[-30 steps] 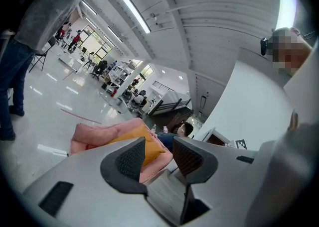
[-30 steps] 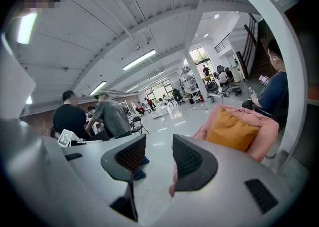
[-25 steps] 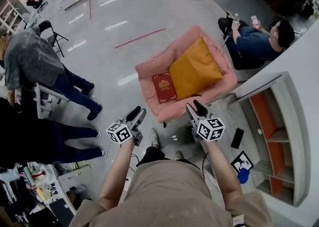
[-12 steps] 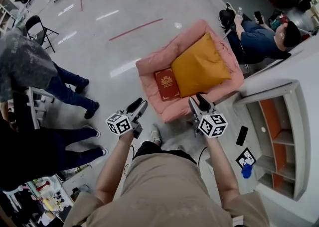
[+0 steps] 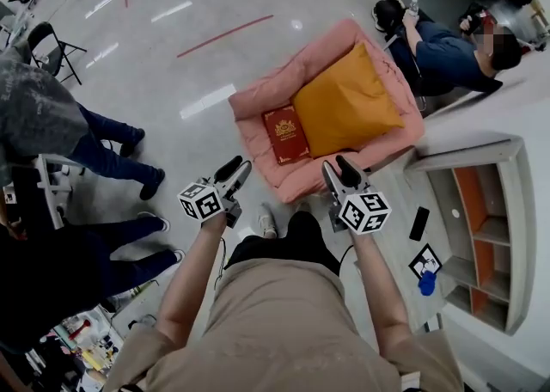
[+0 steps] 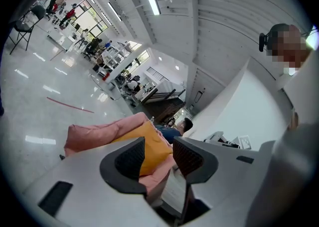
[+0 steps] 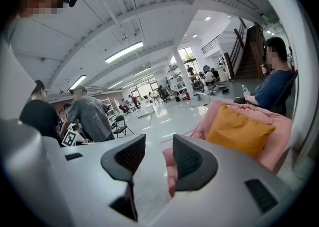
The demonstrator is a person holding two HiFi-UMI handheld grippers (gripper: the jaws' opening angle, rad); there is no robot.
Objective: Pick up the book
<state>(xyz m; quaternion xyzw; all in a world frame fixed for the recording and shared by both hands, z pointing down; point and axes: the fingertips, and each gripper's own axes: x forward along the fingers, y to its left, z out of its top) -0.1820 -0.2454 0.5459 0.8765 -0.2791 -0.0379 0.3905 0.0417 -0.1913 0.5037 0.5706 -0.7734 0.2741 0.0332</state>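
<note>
A dark red book [image 5: 286, 134] with gold print lies flat on the seat of a pink armchair [image 5: 258, 98], beside a large yellow cushion [image 5: 346, 105]. My left gripper [image 5: 235, 168] hovers just short of the chair's front left corner, its jaws close together with nothing between them. On the other side, my right gripper [image 5: 340, 167] hangs over the chair's front edge, also narrow and empty. The left gripper view shows my left gripper [image 6: 158, 154] pointing at the pink chair [image 6: 94, 131] and the cushion [image 6: 152, 146]. The right gripper view has my right gripper [image 7: 159, 154] beside the cushion [image 7: 239, 131]. Neither gripper view shows the book.
A white shelf unit [image 5: 481, 227] with orange backing stands at the right. A black phone [image 5: 419, 223] and a marker card [image 5: 425, 260] lie on the floor beside it. A person [image 5: 447, 55] sits behind the chair. Other people [image 5: 43, 115] stand at the left.
Both grippers have moved forward toward the pink chair, which now lies closer under them. Their jaws look the same as before.
</note>
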